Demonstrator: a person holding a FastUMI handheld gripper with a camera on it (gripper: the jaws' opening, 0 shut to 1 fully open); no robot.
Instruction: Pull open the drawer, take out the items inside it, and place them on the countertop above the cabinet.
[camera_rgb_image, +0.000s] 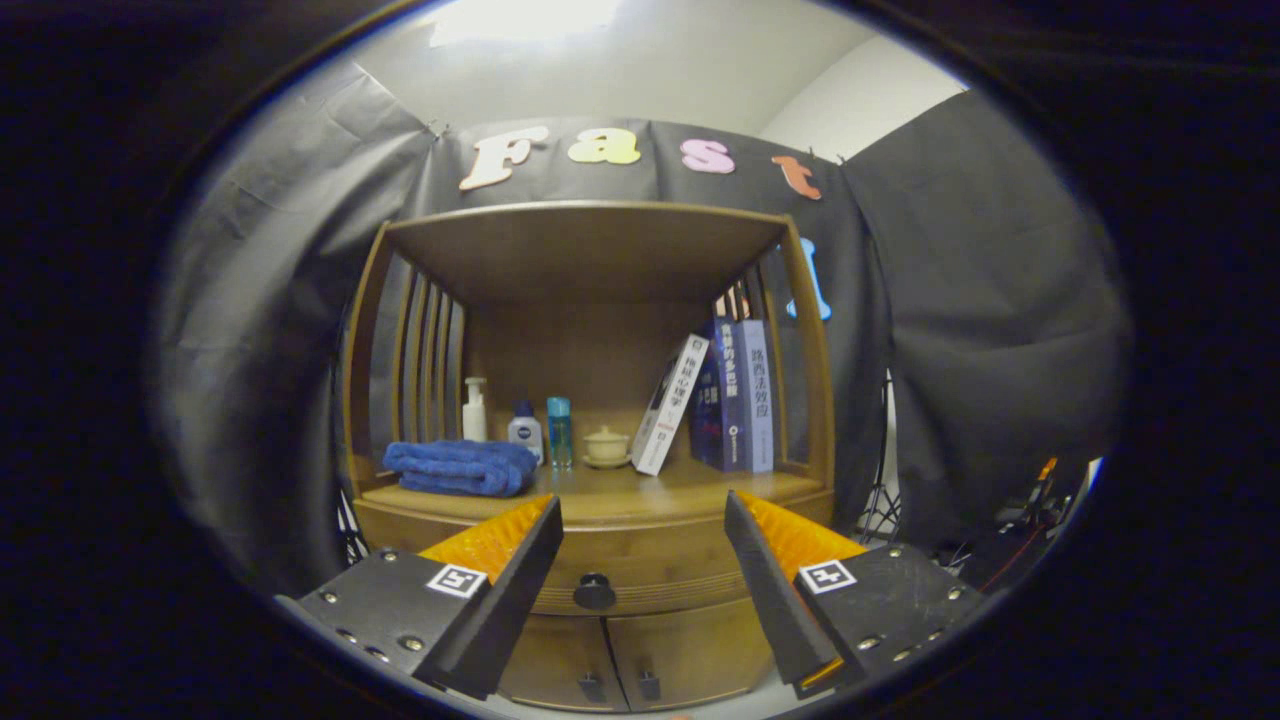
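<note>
A wooden cabinet stands ahead of me with its drawer (640, 565) closed. The drawer's dark round knob (594, 591) sits in the middle of its front, beyond my fingers and in line with the gap between them. My gripper (645, 510) is open and holds nothing, still some way short of the drawer. The countertop (650, 492) lies just above the drawer, under a wooden shelf roof. What the drawer holds is hidden.
On the countertop lie a folded blue towel (460, 467), a white pump bottle (475, 410), two small bottles (543, 430), a small lidded bowl (606, 446) and several books (715, 400) leaning at the right. Two small doors (630, 665) sit below the drawer. Slatted side walls flank the shelf.
</note>
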